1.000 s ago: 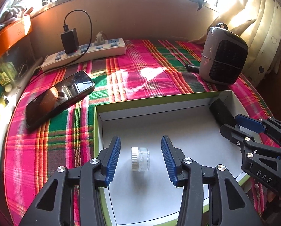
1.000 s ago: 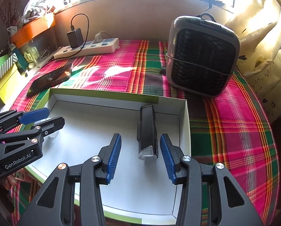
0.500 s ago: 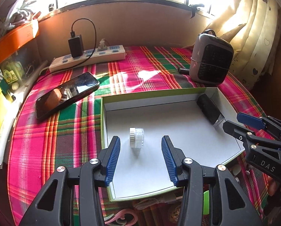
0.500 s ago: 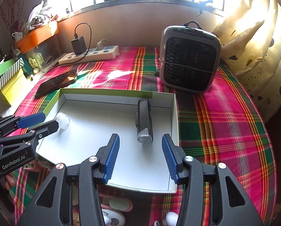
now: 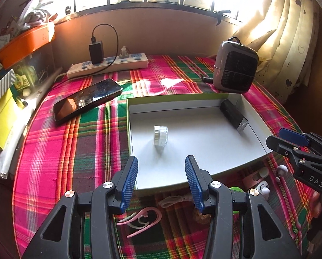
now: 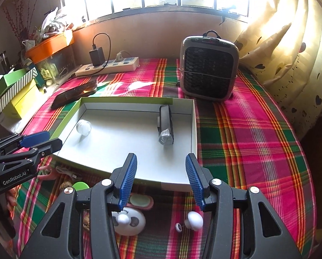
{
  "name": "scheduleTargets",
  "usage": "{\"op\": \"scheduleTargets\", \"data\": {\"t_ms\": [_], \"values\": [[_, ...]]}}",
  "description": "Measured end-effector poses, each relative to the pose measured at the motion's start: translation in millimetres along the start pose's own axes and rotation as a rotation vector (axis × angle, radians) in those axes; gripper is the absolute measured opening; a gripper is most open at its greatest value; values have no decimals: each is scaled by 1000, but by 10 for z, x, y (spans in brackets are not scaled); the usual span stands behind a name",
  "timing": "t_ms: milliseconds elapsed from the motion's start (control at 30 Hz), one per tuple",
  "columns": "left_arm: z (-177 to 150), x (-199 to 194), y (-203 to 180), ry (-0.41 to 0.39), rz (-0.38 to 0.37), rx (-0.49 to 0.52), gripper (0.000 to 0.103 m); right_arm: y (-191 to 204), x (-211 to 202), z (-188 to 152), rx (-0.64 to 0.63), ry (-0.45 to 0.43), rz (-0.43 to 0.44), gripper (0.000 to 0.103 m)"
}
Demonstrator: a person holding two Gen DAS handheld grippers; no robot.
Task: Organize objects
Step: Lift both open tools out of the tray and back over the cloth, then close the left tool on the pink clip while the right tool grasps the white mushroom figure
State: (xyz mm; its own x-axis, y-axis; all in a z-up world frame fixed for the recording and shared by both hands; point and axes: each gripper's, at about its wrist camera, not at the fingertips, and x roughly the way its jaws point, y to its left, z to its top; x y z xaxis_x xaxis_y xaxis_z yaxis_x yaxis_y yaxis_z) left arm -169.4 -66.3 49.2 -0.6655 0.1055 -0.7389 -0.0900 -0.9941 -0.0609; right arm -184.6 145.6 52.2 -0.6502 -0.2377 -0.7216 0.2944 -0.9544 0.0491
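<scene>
A small clear jar [image 5: 161, 135] lies on its side near the left wall of a shallow white tray [image 5: 204, 149], well ahead of the left gripper [image 5: 161, 180], whose jaws stand wide apart with nothing between them. A black device [image 6: 166, 124] with a clear end lies by the tray's right wall, ahead of the right gripper [image 6: 161, 178]; its jaws are parted and hold nothing. The tray sits on a desk under a plaid cloth [image 6: 247, 142], with a phone [image 5: 86, 99], power strip [image 5: 109, 64] and heater [image 6: 208, 67] beyond it. Along the near edge, small trinkets, among them a pink hair clip [image 5: 141, 218] and a panda-faced piece [image 6: 128, 220], are partly hidden behind the grippers and hard to make out.
</scene>
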Motion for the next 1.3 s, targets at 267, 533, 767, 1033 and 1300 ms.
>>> {"op": "scheduleTargets", "data": {"t_ms": [267,533,767,1033,1300], "values": [[-166,-95,58,6,-5,-24,44,-54,-96,-172,17,2,2,48],[-296,-201,167,-3,-1,-37,44,-80,-215,-316,0,-17,-33,48],[-438,-267,325,-7,6,-44,45,-210,-326,-461,-3,-23,-57,48],[-609,-252,479,18,-7,-81,46,-435,-314,-608,45,2,-83,54],[-694,-246,505,28,-26,-77,47,-448,-223,-678,51,31,-59,54]]}}
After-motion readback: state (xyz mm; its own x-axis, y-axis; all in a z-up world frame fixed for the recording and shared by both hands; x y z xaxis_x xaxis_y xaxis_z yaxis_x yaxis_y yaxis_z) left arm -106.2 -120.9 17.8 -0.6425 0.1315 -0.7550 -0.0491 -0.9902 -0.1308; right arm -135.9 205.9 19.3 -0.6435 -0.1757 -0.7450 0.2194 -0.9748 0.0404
